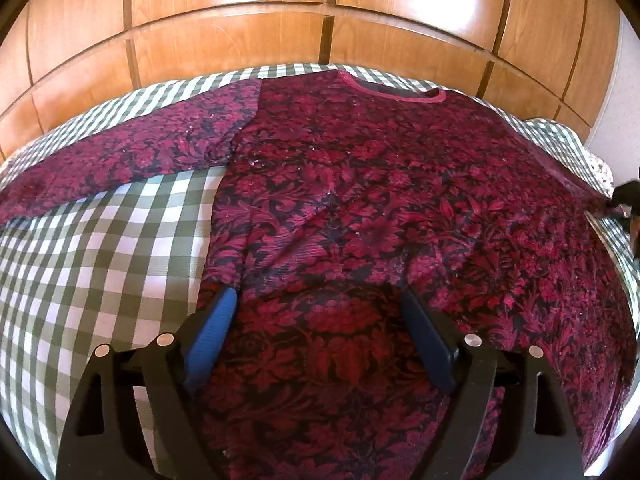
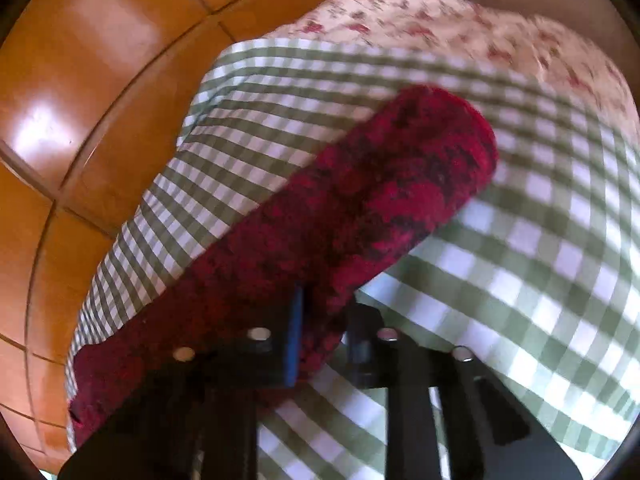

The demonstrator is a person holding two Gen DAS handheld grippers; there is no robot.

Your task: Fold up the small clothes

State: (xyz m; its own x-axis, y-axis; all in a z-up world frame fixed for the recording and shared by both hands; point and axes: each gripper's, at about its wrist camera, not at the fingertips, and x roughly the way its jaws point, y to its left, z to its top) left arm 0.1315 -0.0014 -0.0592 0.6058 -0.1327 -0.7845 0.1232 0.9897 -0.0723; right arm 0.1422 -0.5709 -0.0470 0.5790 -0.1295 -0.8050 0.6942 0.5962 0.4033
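Crimson floral top [image 1: 360, 200], long-sleeved and knitted with a dark leaf pattern, lies spread front-up on a green-and-white checked cloth [image 1: 100, 248] that covers the bed. Its round pink-edged neckline [image 1: 394, 94] points toward the wooden wardrobe doors [image 1: 240, 40] behind the bed. One sleeve [image 1: 120, 160] stretches flat across the checks to the left in the left wrist view.

Left tongs [image 1: 316, 312] hover over the lower part of the top's body with their blue-padded fingers [image 1: 218, 320] spread wide apart and nothing between them; whether the tips touch the fabric cannot be told.

Right tongs [image 2: 320, 320] are clamped on the other sleeve [image 2: 360, 208], the cloth pinched between the two fingers, one blue pad [image 2: 295, 336] showing beside the fabric. From the grip the sleeve runs out over the checked cloth to its rounded cuff end, which is blurred. Past the checks in this view lies a pale fabric with small red flowers [image 2: 440, 16], and the wooden doors fill the left side.
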